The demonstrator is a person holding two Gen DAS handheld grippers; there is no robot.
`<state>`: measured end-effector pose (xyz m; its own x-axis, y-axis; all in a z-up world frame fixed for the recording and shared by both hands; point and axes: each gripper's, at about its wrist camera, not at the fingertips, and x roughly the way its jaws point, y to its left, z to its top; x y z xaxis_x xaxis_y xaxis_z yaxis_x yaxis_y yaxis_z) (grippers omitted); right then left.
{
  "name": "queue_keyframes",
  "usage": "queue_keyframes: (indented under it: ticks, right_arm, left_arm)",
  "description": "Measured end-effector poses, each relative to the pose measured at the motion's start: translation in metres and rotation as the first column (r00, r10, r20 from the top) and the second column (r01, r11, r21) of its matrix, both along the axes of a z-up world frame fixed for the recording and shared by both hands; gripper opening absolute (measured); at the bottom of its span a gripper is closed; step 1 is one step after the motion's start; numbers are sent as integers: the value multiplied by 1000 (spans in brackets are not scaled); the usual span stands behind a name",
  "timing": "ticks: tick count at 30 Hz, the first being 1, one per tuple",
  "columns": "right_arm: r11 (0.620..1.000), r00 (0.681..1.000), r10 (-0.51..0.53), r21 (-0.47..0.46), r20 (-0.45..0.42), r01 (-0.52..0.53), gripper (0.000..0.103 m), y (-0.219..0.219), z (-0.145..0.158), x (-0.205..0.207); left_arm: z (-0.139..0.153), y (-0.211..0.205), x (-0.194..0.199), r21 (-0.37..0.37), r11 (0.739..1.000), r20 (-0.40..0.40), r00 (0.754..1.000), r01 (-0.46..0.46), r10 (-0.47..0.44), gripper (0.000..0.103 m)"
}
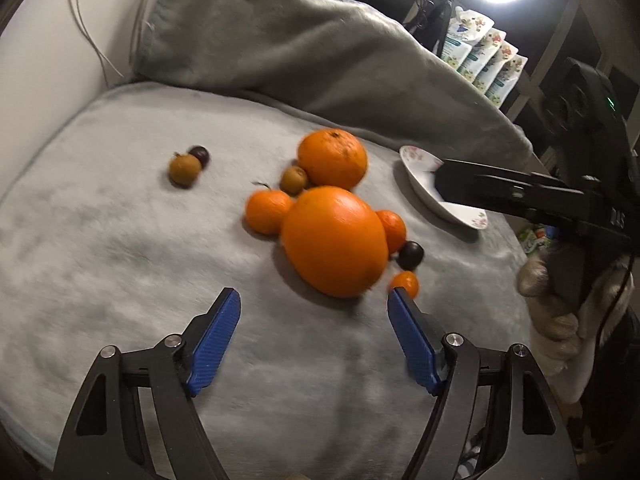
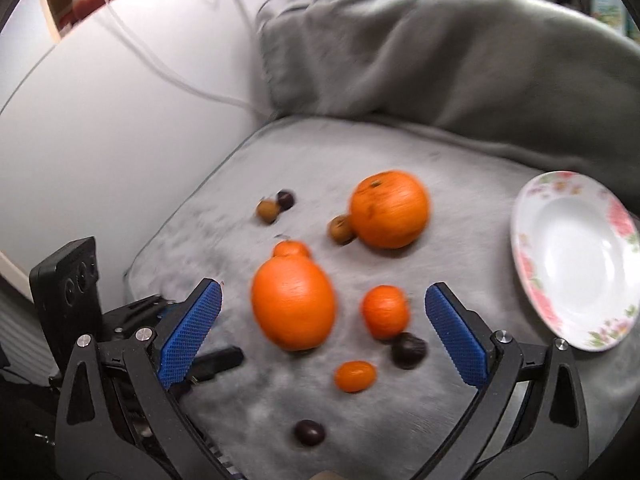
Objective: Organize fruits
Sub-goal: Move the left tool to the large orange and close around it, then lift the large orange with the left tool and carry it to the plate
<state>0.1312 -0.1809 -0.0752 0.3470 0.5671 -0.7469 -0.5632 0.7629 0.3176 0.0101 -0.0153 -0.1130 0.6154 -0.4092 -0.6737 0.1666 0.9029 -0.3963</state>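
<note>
The left gripper [image 1: 314, 300] hangs above the grey blanket [image 1: 120, 248] with its blue pads [image 1: 214, 340] spread wide and nothing between them. Just ahead of its gap, slightly toward the right pad, lies the large orange [image 1: 335, 240]; a small kumquat-like fruit [image 1: 405, 283] sits right at the tip of the right pad, and whether they touch cannot be told. Beyond it a dark plum [image 1: 411, 255] and a mandarin [image 1: 392, 229] press against the big orange's right side, another mandarin [image 1: 267, 212] against its left. Farther ahead sit a second big orange [image 1: 333, 159] with a brown fruit [image 1: 294, 179] beside it, and well off to the front left a brown fruit and dark plum pair [image 1: 188, 165]. The right gripper [image 2: 322, 300] is likewise wide open and empty, its pads [image 2: 188, 336] framing the near large orange [image 2: 294, 304] and a mandarin [image 2: 385, 311] that lie ahead between them; a dark plum [image 2: 409, 350] and the kumquat [image 2: 355, 376] lie closer in within the gap, and another dark plum [image 2: 309, 433] nearest the gripper body. The floral plate [image 2: 532, 276] sits empty to the front right of its right pad.
</note>
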Motion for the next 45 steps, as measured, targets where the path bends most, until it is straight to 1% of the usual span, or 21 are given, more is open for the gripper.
queue_keyframes:
  ticks: [2,3,4,5,6,8,10,12,14,15,21,25,29,36,43,45]
  right_arm:
    - [999,999,32,-25,-12,-32,103,9,-4,3]
    - [998,998,54,-39,-19,-54,100,15,-6,5]
    - [997,998,63,-46,-27,-65,98,18,-7,8]
    - [996,996,75,-53,-44,-77,94,22,-10,11]
    - [995,995,83,-52,-61,-86,91,23,-11,13]
    - [994,991,96,-45,-91,-100,88,25,-13,17]
    - [993,987,106,-38,-117,-111,84,29,-17,23]
    - [992,983,120,-33,-141,-126,78,32,-21,26]
    - [990,979,127,-34,-158,-134,75,35,-23,28]
    - [990,977,130,-32,-171,-137,74,37,-25,31]
    - [989,963,140,-18,-229,-148,66,39,-35,36]
    - [988,959,146,-9,-242,-153,66,40,-36,37]
    - [989,958,145,-1,-248,-150,65,39,-35,38]
    - [991,963,129,8,-235,-131,65,35,-30,34]
    - [994,972,109,33,-207,-104,65,21,-14,31]
    - [995,975,101,37,-196,-96,65,17,-9,30]
  left_arm:
    - [-1,-4,0,-12,1000,1,1000,11,-11,75]
    - [-2,-5,0,-18,1000,2,1000,13,-13,75]
    - [-3,-5,1,-26,1000,1,1000,16,-16,72]
    - [-4,-4,2,-41,999,-3,1000,17,-17,71]
    - [-5,-4,4,-52,999,-5,1000,18,-18,70]
    - [-6,-4,6,-59,998,-7,1000,21,-21,68]
    - [-8,-5,9,-61,998,-12,1000,24,-25,62]
    - [-9,-5,11,-76,997,-18,999,30,-31,60]
    - [-10,-4,12,-82,996,-22,999,30,-32,59]
    - [-11,-4,13,-83,996,-26,999,31,-33,57]
    - [-15,-5,16,-98,994,-42,998,41,-46,56]
    - [-18,-6,22,-94,995,-50,998,42,-47,54]
    - [-19,-8,25,-96,994,-48,997,52,-57,49]
    - [-13,-17,29,-48,997,-30,998,61,-63,49]
    - [1,-27,31,-33,996,2,997,77,-77,49]
    - [5,-34,37,-31,996,11,996,84,-83,49]
